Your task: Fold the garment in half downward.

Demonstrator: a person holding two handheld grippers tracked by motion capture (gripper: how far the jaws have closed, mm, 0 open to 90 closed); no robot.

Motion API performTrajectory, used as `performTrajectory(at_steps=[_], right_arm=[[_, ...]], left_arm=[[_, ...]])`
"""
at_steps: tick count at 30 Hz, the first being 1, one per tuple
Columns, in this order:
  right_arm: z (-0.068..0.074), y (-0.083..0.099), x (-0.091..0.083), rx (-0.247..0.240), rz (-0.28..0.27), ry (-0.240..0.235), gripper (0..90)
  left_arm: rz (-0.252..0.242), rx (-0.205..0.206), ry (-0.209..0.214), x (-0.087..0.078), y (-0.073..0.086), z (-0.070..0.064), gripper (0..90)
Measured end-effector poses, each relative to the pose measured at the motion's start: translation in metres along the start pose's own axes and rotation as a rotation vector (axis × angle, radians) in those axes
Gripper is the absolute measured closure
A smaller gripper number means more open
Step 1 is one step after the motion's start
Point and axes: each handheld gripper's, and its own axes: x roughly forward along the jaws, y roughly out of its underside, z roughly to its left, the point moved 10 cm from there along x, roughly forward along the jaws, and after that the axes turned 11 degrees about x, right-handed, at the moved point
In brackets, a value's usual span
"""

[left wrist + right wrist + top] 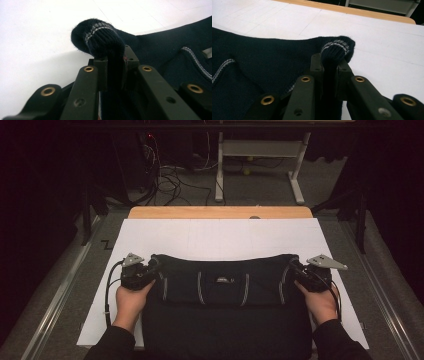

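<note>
Nearest you, the dark sweater [225, 305] lies on the white sheet [220, 237], its lower part running off the near edge. Your left gripper [150, 274] is clenched on the left striped cuff [100, 35], and your right gripper [299, 275] is clenched on the right cuff [337, 48]. Each grip takes just the knit edge, so an uneven pull could slip a cuff free or skew the fold. Farther off, the wooden table edge [220, 212] could catch the sheet if you drag it along.

Quick count from my end: one dark knit sweater [225, 290], two grippers, my left gripper [150, 272] and right gripper [299, 272], each with two jaws, one striped cuff [98, 35] between the left's, another cuff [337, 48] between the right's.
</note>
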Motion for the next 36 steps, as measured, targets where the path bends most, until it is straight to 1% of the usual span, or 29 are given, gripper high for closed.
performTrajectory(at_steps=[3,4,5,8,10,14,20,23,26,29,30,32,33,35,36], right_arm=[[-0.002,-0.005,0.005,-0.003,-0.004,0.007,81.0],[-0.002,-0.007,0.007,-0.01,-0.004,0.011,81.0],[-0.002,-0.009,0.008,-0.004,-0.005,0.014,81.0],[-0.002,-0.016,0.013,-0.013,-0.005,0.019,80.9],[-0.002,-0.022,0.015,-0.012,-0.009,0.019,80.9],[0.0,-0.033,0.017,-0.025,-0.01,0.029,80.9],[0.001,-0.045,0.018,-0.043,-0.025,0.045,80.9],[0.0,-0.051,0.018,-0.052,-0.041,0.056,80.9],[-0.001,-0.056,0.018,-0.057,-0.048,0.061,80.9],[0.001,-0.064,0.017,-0.086,-0.076,0.073,80.8],[0.002,-0.066,0.017,-0.088,-0.083,0.074,80.8],[0.003,-0.069,0.018,-0.093,-0.098,0.076,80.7],[0.003,-0.069,0.019,-0.091,-0.098,0.075,80.6],[0.003,-0.065,0.023,-0.083,-0.08,0.067,80.1],[0.002,-0.061,0.027,-0.078,-0.059,0.062,79.9]], left_arm=[[0.0,-0.009,-0.011,0.002,-0.002,0.004,75.1],[0.004,-0.006,-0.014,0.004,-0.002,0.005,75.1],[0.007,-0.007,-0.017,0.005,-0.003,0.006,75.1],[0.011,0.006,-0.031,0.006,-0.006,0.011,75.1],[0.015,0.007,-0.034,0.007,-0.009,0.014,75.1],[0.003,-0.009,-0.039,0.008,-0.018,0.018,75.1],[-0.012,0.008,-0.052,0.006,-0.033,0.022,75.1],[-0.02,0.01,-0.059,0.005,-0.04,0.025,75.1],[-0.031,0.002,-0.063,0.004,-0.047,0.028,75.1],[-0.037,0.005,-0.075,0.004,-0.052,0.031,75.1],[-0.046,0.006,-0.081,0.004,-0.055,0.031,75.1],[-0.036,0.005,-0.083,0.006,-0.053,0.032,74.9],[-0.02,-0.006,-0.077,0.01,-0.05,0.032,74.8],[0.029,-0.041,-0.054,0.021,-0.039,0.034,74.5],[0.051,-0.045,-0.049,0.025,-0.034,0.035,74.4]])
